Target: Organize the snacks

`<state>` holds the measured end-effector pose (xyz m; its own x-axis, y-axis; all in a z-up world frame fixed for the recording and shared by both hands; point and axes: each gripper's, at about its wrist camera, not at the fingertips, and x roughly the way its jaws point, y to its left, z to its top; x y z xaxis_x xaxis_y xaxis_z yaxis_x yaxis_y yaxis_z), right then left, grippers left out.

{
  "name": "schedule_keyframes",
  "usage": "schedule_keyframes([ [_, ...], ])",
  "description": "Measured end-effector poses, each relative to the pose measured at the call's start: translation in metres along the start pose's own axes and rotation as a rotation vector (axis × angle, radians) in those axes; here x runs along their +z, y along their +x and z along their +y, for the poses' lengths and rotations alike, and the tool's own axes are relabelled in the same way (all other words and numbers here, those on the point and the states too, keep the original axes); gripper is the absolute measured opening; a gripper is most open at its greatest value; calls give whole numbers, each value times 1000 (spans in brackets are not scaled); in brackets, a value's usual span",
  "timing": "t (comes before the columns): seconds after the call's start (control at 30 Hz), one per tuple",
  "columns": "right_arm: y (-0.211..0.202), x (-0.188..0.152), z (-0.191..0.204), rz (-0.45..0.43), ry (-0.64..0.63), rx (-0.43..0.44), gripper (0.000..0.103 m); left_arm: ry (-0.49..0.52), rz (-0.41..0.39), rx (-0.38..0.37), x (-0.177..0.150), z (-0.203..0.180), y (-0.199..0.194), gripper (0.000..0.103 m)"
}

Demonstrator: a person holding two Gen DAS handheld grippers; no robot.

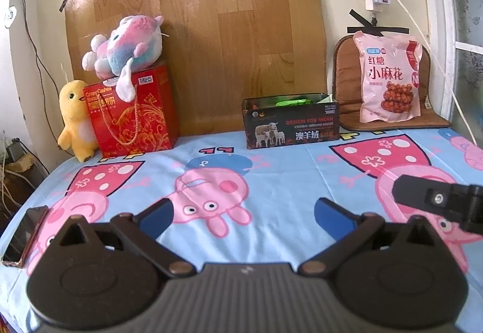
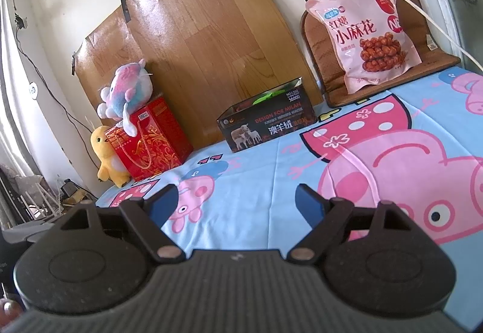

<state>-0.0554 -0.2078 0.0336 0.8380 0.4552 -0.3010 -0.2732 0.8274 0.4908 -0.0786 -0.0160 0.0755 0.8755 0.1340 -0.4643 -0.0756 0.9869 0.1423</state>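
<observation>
Along the tabletop's far edge, from its left corner, stood a yellow chick toy (image 1: 75,118), a red gift box (image 1: 135,112) with a pastel plush (image 1: 126,43) on top, and a black open box (image 1: 291,124) near the middle. A pink snack bag (image 1: 388,76) leaned on a brown cushion (image 1: 347,85) at the far right corner. Over the cartoon-print cloth (image 1: 271,182) by the near edge, the left hand-held gripper (image 1: 243,216) and right hand-held gripper (image 2: 235,201) both hung spread wide, holding nothing.

The open box (image 1: 291,124) stands between the gift bag (image 1: 135,118) at left and the snack pouch (image 1: 388,79) at right.
</observation>
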Motion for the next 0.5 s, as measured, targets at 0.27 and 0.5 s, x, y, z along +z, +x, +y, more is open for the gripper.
schedule_keyframes([
  [0.27,-5,0,1,-24,-20,-23,89,31,-40,89,0,-1,5,103],
  [0.5,6,10,3,-155,-193,-108,94,54,-79,122,11,-12,41,103],
])
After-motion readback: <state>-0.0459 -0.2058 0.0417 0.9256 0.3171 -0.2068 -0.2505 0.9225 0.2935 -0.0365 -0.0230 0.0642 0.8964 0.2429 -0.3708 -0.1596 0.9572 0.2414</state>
